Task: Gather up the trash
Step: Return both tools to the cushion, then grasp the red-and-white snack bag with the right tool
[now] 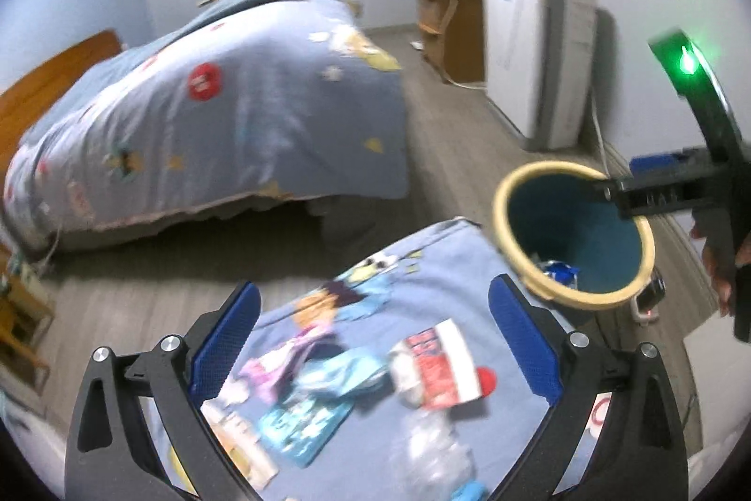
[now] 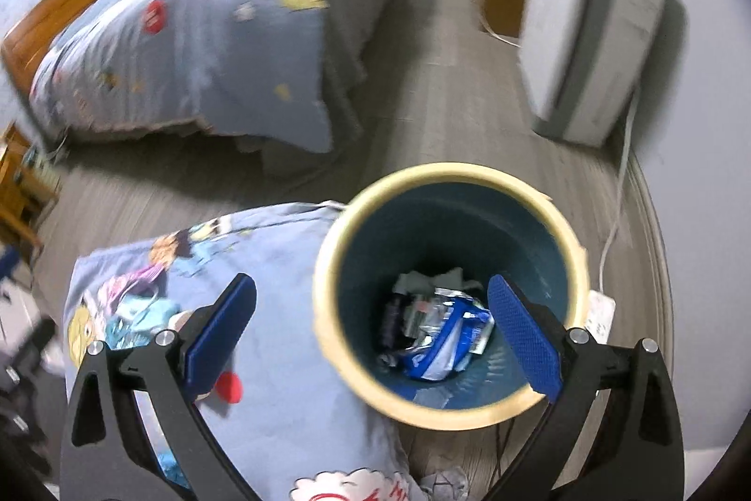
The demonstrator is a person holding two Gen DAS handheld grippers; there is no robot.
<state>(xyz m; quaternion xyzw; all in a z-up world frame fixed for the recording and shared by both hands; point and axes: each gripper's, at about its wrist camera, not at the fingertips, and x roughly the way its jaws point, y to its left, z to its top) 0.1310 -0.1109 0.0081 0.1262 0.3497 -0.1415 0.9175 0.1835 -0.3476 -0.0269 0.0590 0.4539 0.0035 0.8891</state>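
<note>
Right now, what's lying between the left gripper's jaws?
In the left wrist view, the open left gripper frames a crushed plastic bottle and blue wrappers on the bedspread.

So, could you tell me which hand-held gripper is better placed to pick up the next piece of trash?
Left hand-held gripper: open above the bottle and wrappers on the bedding. The right hangs open over the bin.

Wide-spread left gripper [image 1: 373,336] above a crushed bottle [image 1: 441,365] and wrappers [image 1: 305,421] on bedding [image 1: 422,280].
</note>
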